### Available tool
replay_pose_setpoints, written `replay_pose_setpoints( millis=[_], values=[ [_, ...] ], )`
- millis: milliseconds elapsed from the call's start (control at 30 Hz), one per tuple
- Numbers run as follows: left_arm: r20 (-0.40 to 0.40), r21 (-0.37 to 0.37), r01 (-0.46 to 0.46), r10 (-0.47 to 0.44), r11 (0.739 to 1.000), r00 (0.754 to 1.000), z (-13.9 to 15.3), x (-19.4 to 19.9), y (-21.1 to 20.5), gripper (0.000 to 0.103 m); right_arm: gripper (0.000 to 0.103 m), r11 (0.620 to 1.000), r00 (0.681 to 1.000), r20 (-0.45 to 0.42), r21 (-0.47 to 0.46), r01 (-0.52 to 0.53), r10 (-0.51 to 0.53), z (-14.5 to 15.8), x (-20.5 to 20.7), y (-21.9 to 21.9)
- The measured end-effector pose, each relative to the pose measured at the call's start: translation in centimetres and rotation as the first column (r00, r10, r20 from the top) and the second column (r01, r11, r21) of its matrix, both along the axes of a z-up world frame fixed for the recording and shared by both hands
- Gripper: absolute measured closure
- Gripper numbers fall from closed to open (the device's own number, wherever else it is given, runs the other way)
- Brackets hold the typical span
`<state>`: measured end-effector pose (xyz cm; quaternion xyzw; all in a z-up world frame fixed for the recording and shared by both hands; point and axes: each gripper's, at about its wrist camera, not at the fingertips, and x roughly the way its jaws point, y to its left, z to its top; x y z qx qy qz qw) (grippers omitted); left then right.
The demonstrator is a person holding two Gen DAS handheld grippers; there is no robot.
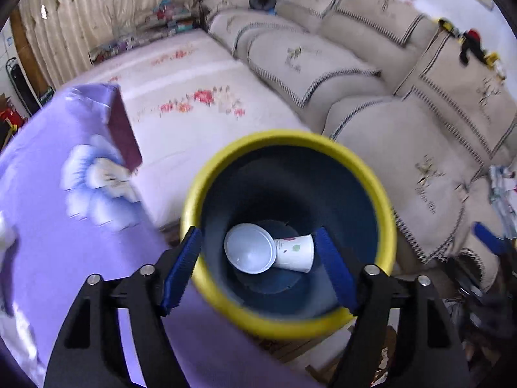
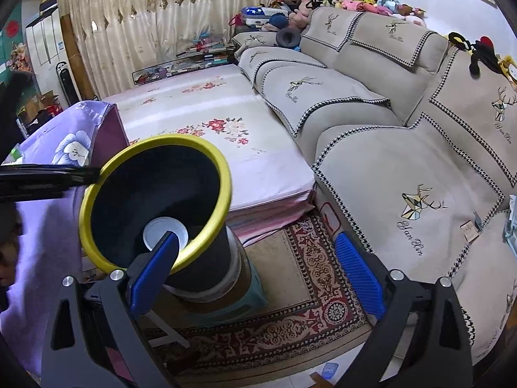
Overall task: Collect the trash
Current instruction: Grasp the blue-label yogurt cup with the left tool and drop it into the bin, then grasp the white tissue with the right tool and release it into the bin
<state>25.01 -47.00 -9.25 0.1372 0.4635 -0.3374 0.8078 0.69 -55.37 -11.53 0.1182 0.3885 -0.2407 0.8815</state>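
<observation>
Trash sits at the bottom of the yellow-rimmed bin point(image 1: 287, 232): two white paper cups point(image 1: 292, 252) lying on their sides, one nested partly across the other, near the lower middle of the left wrist view. My left tongs point(image 1: 258, 268) hang over the bin's mouth with the blue pads spread wide and nothing between them; my right tongs point(image 2: 255, 268) are spread wide and empty too, at the bottom of their own view, with the bin to their left. My worry is the bin itself. It stands perched on a pale round container on a small teal stool point(image 2: 236, 300), a tall narrow stack, so I judge that a knock of a pad against the yellow rim could tip the lot onto the rug. The left view is smeared, so I may misjudge where the rim is. I see no loose rubbish elsewhere in these views, so I cannot tell what is left to gather. Around the bin, a purple flowered cloth point(image 1: 64, 242) covers the desk at the left of the frame, a red patterned rug point(image 2: 307, 291) lies on the floor, a white flowered bed point(image 2: 210, 123) fills the middle, and a beige sofa point(image 2: 404, 177) with deer-embroidered covers runs along the right, plush toys piled behind it against the curtain.
</observation>
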Motion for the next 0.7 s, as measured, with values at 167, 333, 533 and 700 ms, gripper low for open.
replay_pose_setpoints(
  millis=[167, 333, 533, 700],
  values=[
    [0.117, -0.085, -0.021, 0.031, 0.996, 0.993, 4.8, -4.5, 7.5, 0.011, 0.01, 0.999, 1.0, 0.003, 0.01, -0.031, 0.031, -0.1, 0.3, 1.7],
    [0.148, -0.137, -0.117, 0.137, 0.984, 0.979, 7.4, -7.8, 17.6, 0.01, 0.01, 0.994, 0.994, 0.018, 0.012, -0.111, 0.11, 0.5, 1.7, 5.3],
    [0.213, -0.158, -0.318, 0.346, 0.935, 0.914, 9.1, -10.8, 29.8, 0.009, 0.01, 0.959, 0.958, 0.054, 0.014, -0.282, 0.281, 2.0, 4.6, 12.5],
    [0.205, -0.225, -0.482, 0.525, 0.847, 0.826, 9.5, -12.9, 39.6, 0.009, 0.01, 0.867, 0.866, 0.097, 0.042, -0.496, 0.49, 3.0, 7.4, 20.9]
  ],
)
